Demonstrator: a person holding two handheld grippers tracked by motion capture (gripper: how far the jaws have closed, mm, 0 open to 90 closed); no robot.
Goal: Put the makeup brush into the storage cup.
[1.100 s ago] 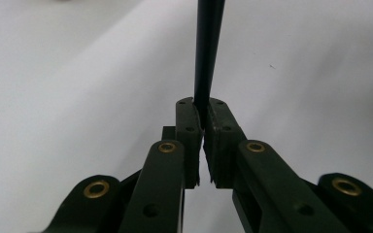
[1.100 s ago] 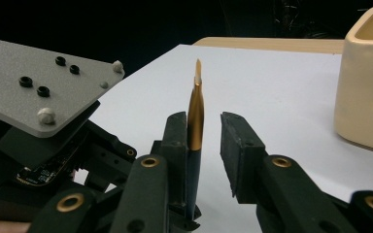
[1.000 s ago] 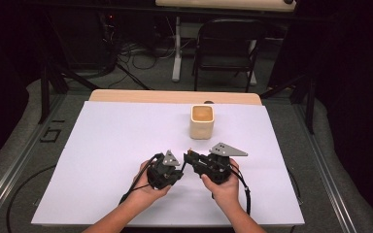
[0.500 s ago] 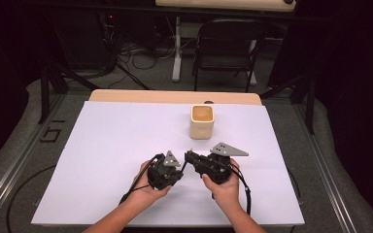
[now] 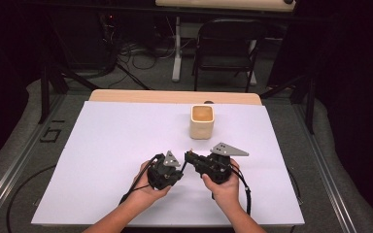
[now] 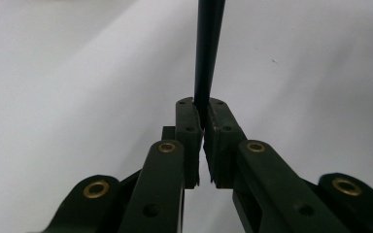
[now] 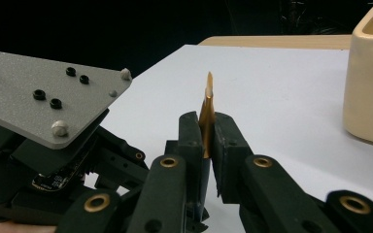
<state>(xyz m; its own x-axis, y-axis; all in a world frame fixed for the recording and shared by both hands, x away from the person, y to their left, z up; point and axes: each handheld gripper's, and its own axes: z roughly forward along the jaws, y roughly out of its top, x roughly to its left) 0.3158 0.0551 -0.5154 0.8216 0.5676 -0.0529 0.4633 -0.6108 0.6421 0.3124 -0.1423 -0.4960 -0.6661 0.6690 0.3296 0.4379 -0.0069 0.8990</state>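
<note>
The left hand-held gripper point(image 5: 174, 167) and the right hand-held gripper point(image 5: 190, 156) sit close together near the front of the white worktop point(image 5: 116, 141), each cradled in a hand. The left one is clamped on a thin black rod point(image 6: 209, 48) that rises straight out of its closed jaws in the left gripper view. The right one has just been closing and now pinches a slim gold tip point(image 7: 207, 109), flat and pointed like a pen nib, standing upright between its pads. From here it looks like two halves of a pen being pulled apart or joined. To do that well, I'd keep both wrists level, line the two pieces on one axis, and move straight along it without twisting sideways, since the gold piece looks thin enough to bend. The cream square cup point(image 5: 202, 121) stands well apart, farther back on the worktop.
</note>
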